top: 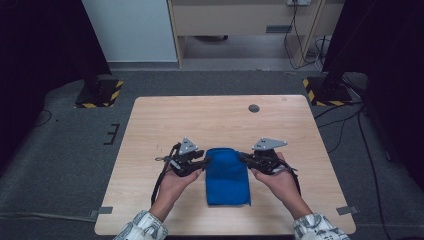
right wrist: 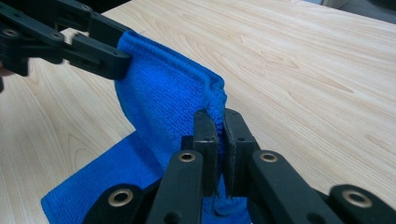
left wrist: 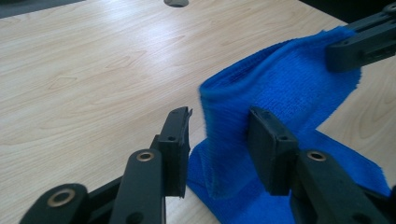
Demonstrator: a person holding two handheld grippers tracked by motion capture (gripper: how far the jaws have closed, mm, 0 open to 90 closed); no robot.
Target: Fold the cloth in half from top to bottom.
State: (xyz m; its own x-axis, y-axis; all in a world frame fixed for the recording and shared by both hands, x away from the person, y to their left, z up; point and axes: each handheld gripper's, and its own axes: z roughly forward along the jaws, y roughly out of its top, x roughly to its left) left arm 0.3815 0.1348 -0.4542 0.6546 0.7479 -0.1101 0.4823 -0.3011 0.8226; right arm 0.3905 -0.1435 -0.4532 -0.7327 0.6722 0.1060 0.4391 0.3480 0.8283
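A folded blue cloth (top: 227, 175) lies on the wooden table (top: 200, 120) between both hands, its far end lifted. My right gripper (right wrist: 215, 116) is shut on the raised fold's right corner of the cloth (right wrist: 163, 98); it sits at the cloth's right edge (top: 244, 157). My left gripper (left wrist: 219, 135) is open, its jaws standing on either side of the lifted left edge of the cloth (left wrist: 280, 84) without clamping it. In the high view the left gripper (top: 206, 161) meets the cloth's left corner. Each gripper view shows the other gripper, the right one (left wrist: 359, 42) and the left one (right wrist: 107, 56).
A round grommet hole (top: 254, 108) sits near the table's far edge. Bare wood lies all around the cloth. Two stand bases with yellow-black tape (top: 100, 92) (top: 325, 92) stand on the floor beyond the far corners. Grey tape marks (top: 100, 211) the near corners.
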